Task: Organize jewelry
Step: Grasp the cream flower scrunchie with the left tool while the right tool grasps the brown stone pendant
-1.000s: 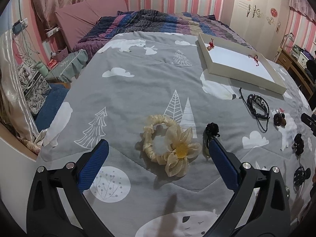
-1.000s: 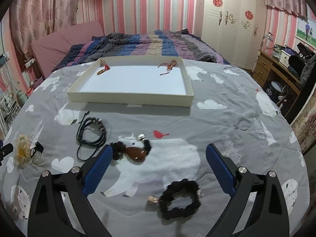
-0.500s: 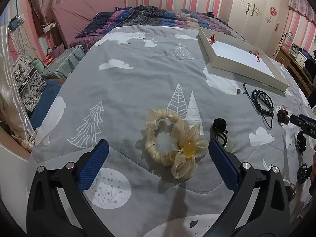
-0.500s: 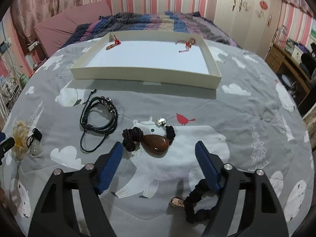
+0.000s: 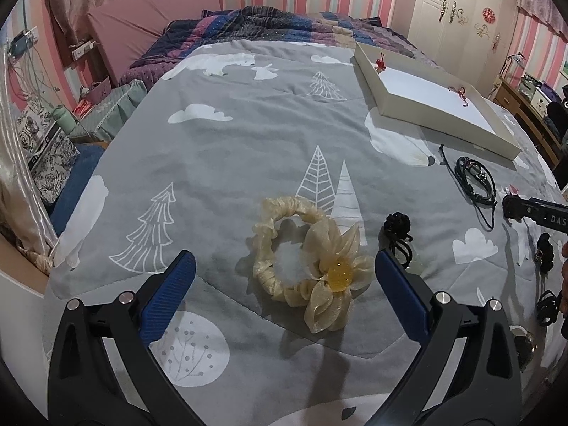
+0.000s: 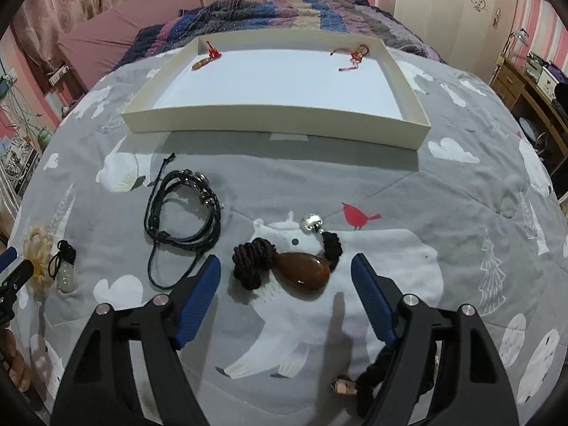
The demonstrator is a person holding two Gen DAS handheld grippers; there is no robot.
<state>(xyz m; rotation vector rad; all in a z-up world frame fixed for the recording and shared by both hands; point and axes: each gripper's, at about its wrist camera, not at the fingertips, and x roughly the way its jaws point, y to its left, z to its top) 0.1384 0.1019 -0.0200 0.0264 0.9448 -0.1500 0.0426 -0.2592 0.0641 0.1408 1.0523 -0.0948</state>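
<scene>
Pickup stage: right gripper (image 6: 285, 271) wide open, empty, straddling brown pendant (image 6: 303, 275); left gripper (image 5: 284, 266) likewise around flower scrunchie (image 5: 309, 269). Next, probably: close, carry to far tray (image 6: 277, 126).

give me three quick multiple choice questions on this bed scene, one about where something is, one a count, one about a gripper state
1. Where does the brown teardrop pendant lie?
A. inside the tray
B. on the bedspread between the right gripper fingers
C. on the pillow

2. How many items lie inside the cream tray?
A. none
B. two
C. five

3. What is the state of the left gripper?
A. open, with the cream flower scrunchie between its fingers, not gripped
B. shut on the scrunchie
C. shut on nothing

Answers:
1 B, the pendant rests on the white bear print, flanked by the blue pads.
2 B, one small red-corded piece sits near each far corner.
3 A, both blue pads stand well clear of the scrunchie.
</scene>
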